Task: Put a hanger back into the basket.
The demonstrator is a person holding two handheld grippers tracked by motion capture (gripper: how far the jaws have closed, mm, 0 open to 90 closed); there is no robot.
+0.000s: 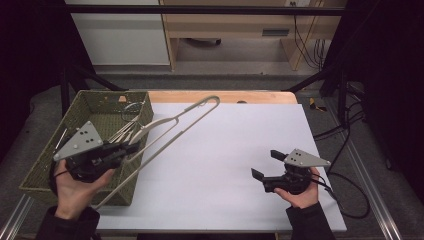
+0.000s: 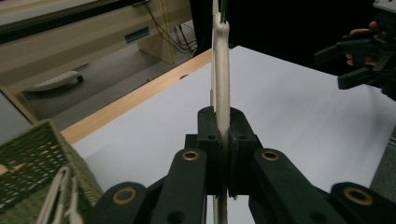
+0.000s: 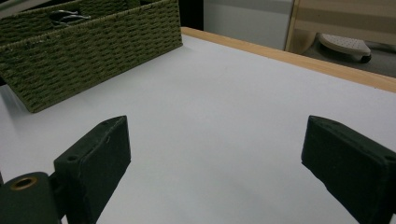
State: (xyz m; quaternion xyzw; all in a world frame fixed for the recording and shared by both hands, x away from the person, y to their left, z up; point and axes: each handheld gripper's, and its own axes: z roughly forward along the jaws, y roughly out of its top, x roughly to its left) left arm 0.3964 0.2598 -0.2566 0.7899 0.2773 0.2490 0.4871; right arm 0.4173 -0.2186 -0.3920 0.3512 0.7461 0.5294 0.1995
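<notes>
The left gripper (image 1: 134, 146) is clamped on a pale clothes hanger (image 1: 172, 121) beside the basket (image 1: 47, 167). The right gripper (image 1: 266, 164), jaws apart and empty, hovers over the worktop (image 1: 225, 150).

The hanger (image 1: 170, 125) looks like smooth, matt cream plastic. The basket (image 1: 100, 107) is rough woven green fibre. The table (image 1: 225, 150) has a matt white top with a wooden edge.

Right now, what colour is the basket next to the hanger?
Green, a woven olive green basket. The right gripper view shows it best.
</notes>
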